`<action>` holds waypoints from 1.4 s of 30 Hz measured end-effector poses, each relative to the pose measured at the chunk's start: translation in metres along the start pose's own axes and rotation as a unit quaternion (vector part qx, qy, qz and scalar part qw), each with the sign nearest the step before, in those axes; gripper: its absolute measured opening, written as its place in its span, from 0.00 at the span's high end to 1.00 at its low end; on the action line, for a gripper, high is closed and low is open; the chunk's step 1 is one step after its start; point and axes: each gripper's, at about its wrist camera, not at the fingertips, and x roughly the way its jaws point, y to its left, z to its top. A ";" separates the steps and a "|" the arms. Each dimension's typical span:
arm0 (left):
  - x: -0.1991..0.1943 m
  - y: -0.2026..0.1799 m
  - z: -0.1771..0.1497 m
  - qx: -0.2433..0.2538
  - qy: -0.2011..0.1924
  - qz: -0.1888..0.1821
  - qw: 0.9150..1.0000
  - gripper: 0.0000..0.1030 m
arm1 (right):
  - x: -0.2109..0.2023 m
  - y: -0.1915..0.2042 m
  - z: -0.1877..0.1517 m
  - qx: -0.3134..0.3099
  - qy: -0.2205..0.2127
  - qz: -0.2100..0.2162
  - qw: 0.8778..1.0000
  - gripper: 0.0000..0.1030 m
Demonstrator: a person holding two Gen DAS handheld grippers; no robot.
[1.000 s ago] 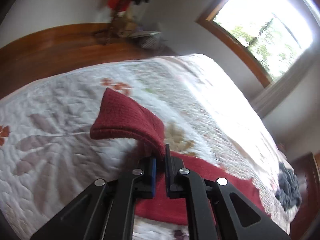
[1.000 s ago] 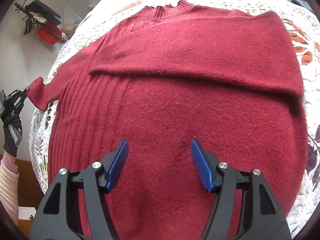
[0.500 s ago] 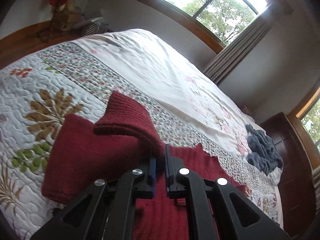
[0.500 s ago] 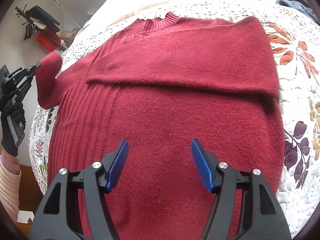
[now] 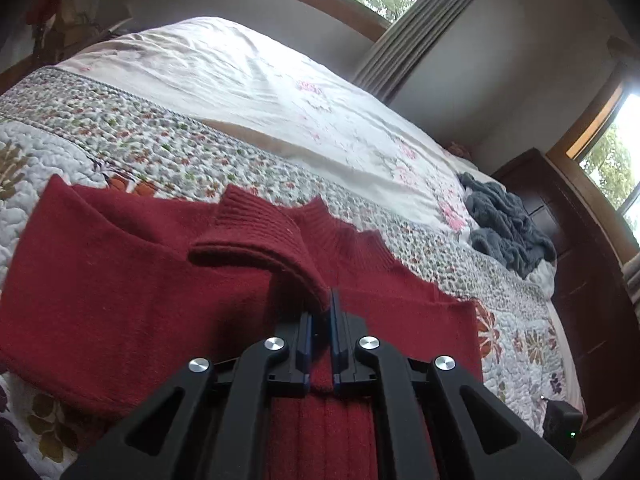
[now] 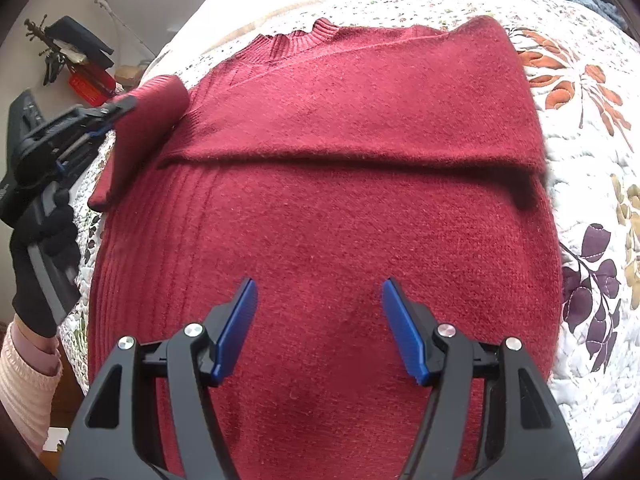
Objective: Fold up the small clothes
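A dark red knit sweater lies flat on the quilted bed, neck away from me, one sleeve folded across its chest. My left gripper is shut on the ribbed cuff of the other sleeve and holds it raised over the sweater's shoulder. In the right wrist view that same left gripper shows at the left edge with the sleeve hanging from it, held by a black-gloved hand. My right gripper hovers open above the sweater's lower body, nothing between its blue pads.
A floral quilt and pale sheet cover the bed. A crumpled grey-blue garment lies near the far right side. A dark wooden dresser stands beyond it, windows behind. A coat stand is at the far left.
My left gripper has carried the sleeve cuff inward from beyond the bed's edge to over the sweater's shoulder. The right gripper stays open over the lower body, with a slight shift in view.
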 end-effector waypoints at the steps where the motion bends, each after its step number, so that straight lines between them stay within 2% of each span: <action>1: 0.007 -0.001 -0.004 0.005 0.011 0.001 1.000 0.93 | 0.001 -0.001 0.000 0.001 0.001 0.001 1.000 0.37; 5: 0.024 -0.009 -0.020 0.040 0.040 0.007 0.998 0.88 | 0.004 -0.006 -0.001 0.007 0.004 0.003 1.000 0.38; 6: 0.029 -0.016 -0.026 0.069 0.053 0.008 0.996 0.80 | 0.004 -0.007 -0.001 0.010 0.004 0.004 1.000 0.38; 7: 0.035 -0.025 -0.030 0.099 0.070 0.009 0.993 0.69 | 0.005 -0.009 -0.001 0.014 0.005 0.007 1.000 0.38; 8: 0.041 -0.033 -0.037 0.131 0.090 0.012 0.987 0.68 | 0.005 -0.010 -0.002 0.016 0.005 0.008 1.000 0.38; 10: 0.046 -0.040 -0.047 0.163 0.115 0.008 0.980 0.68 | 0.004 -0.010 -0.002 0.017 0.004 0.009 1.000 0.38; 11: 0.045 -0.040 -0.049 0.168 0.118 0.007 0.979 0.67 | 0.004 -0.010 -0.002 0.016 0.005 0.009 1.000 0.38; 14: 0.026 -0.029 -0.047 0.153 0.115 -0.013 0.981 0.65 | 0.003 -0.010 -0.001 0.014 0.007 0.007 1.000 0.38; 16: 0.008 -0.016 -0.039 0.135 0.102 -0.015 0.985 0.59 | 0.002 -0.011 0.000 0.013 0.008 0.005 1.000 0.38; 18: -0.010 0.004 -0.027 0.109 0.082 -0.006 0.991 0.58 | 0.001 -0.010 0.003 0.013 0.008 0.004 1.000 0.37; 20: -0.030 0.029 -0.012 0.079 0.055 0.025 0.995 0.57 | -0.003 -0.005 0.010 0.011 0.006 0.011 1.000 0.37; 22: -0.043 0.055 0.000 0.066 0.031 0.087 0.994 0.54 | -0.005 0.004 0.021 0.007 0.002 0.021 1.000 0.37; 24: -0.045 0.076 0.006 0.051 0.032 0.125 0.990 0.54 | -0.007 0.013 0.032 0.002 0.000 0.029 1.000 0.37; 26: -0.034 0.099 0.006 0.037 0.062 0.157 0.985 0.54 | -0.006 0.025 0.047 -0.003 -0.001 0.039 0.999 0.37; 27: -0.023 0.112 0.002 0.028 0.085 0.157 0.984 0.54 | -0.005 0.030 0.054 -0.004 0.000 0.042 0.999 0.37; 28: -0.021 0.116 0.000 0.027 0.085 0.152 0.984 0.54 | -0.001 0.036 0.063 -0.003 0.004 0.048 0.999 0.37; 31: -0.027 0.112 -0.001 0.034 0.069 0.141 0.987 0.53 | 0.010 0.052 0.085 -0.001 0.017 0.072 0.997 0.37; 34: -0.045 0.112 0.001 0.002 0.038 0.099 0.994 0.52 | 0.027 0.060 0.107 0.009 0.036 0.089 0.995 0.37; 37: -0.061 0.110 0.003 -0.004 0.019 0.095 0.995 0.51 | 0.051 0.062 0.123 0.030 0.063 0.093 0.993 0.39; 39: -0.068 0.111 0.004 -0.001 0.014 0.091 0.996 0.50 | 0.065 0.061 0.129 0.040 0.077 0.088 0.992 0.50; 42: -0.077 0.111 0.007 0.001 0.008 0.090 0.996 0.47 | 0.080 0.060 0.136 0.063 0.089 0.117 0.987 0.58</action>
